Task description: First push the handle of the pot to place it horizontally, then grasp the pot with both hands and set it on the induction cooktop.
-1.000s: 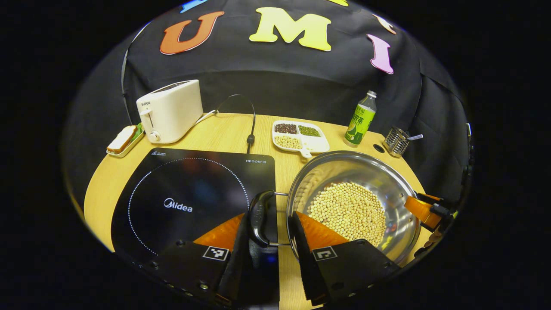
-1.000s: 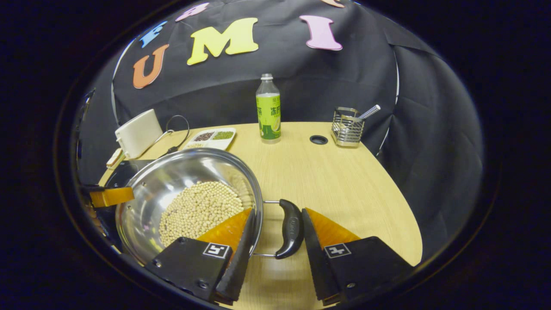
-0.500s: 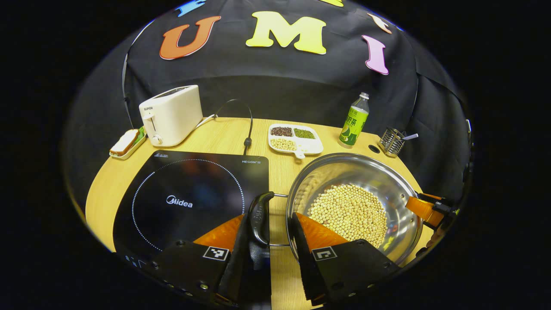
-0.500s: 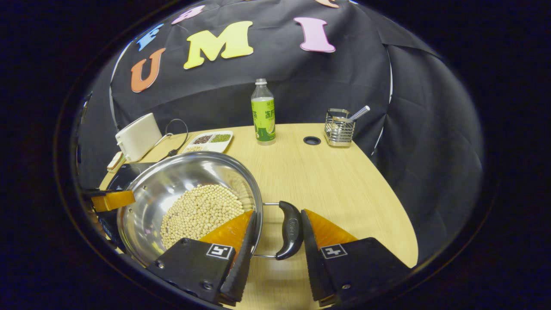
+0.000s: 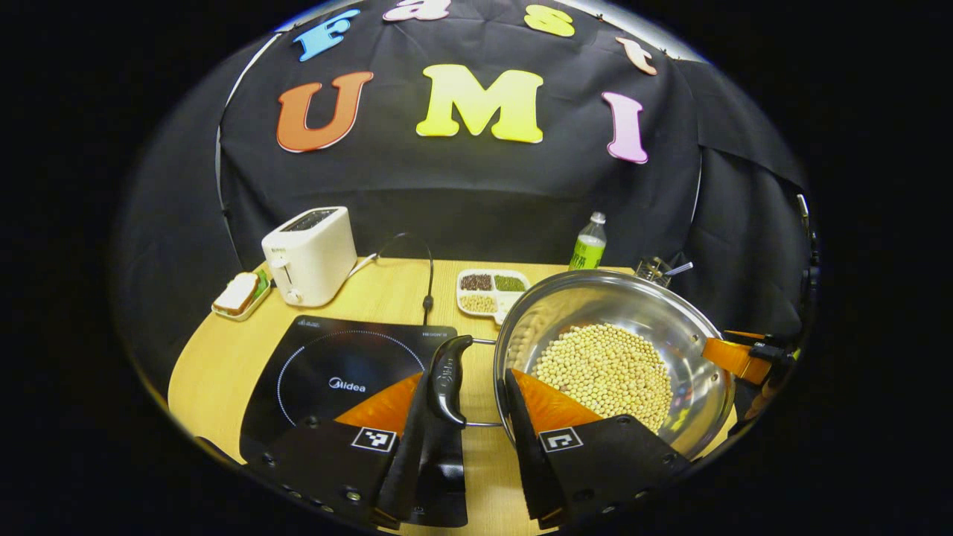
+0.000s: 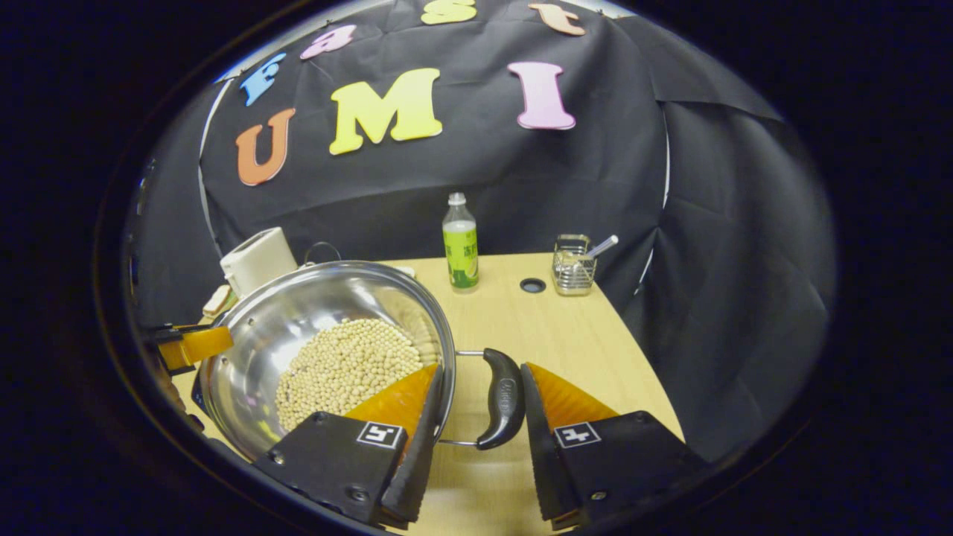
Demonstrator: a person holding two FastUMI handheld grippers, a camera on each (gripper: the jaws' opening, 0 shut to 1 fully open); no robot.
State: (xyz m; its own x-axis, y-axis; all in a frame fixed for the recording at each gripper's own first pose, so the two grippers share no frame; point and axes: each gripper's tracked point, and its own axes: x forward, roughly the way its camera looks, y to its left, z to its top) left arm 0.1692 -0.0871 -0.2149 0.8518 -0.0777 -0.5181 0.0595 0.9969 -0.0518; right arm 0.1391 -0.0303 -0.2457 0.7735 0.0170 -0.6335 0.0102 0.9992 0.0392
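Note:
A steel pot point(image 5: 674, 316) with soybeans point(image 5: 603, 368) in it hangs above the wooden table point(image 5: 223, 357), right of the black induction cooktop point(image 5: 335, 365). My left gripper point(image 5: 469, 372) is shut across the pot's black left handle point(image 5: 447, 376) and rim. One finger lies outside the handle and the other inside the pot wall. In the right gripper view my right gripper point(image 6: 480, 366) is shut the same way on the right handle point(image 6: 502, 398) of the pot point(image 6: 298, 313). Each view shows the other gripper's tip at the pot's far rim point(image 5: 737, 357) point(image 6: 190, 346).
A white toaster point(image 5: 313, 253) and a small dish with bread point(image 5: 240, 294) stand at the back left. A divided dish of beans point(image 5: 488, 292) sits behind the pot. A green bottle point(image 6: 461, 249), a metal utensil rack point(image 6: 573, 268) and a table hole point(image 6: 532, 285) are at the back right.
Both grippers have risen with the pot held between them. The table, cooktop and back objects have dropped lower and look smaller in both views.

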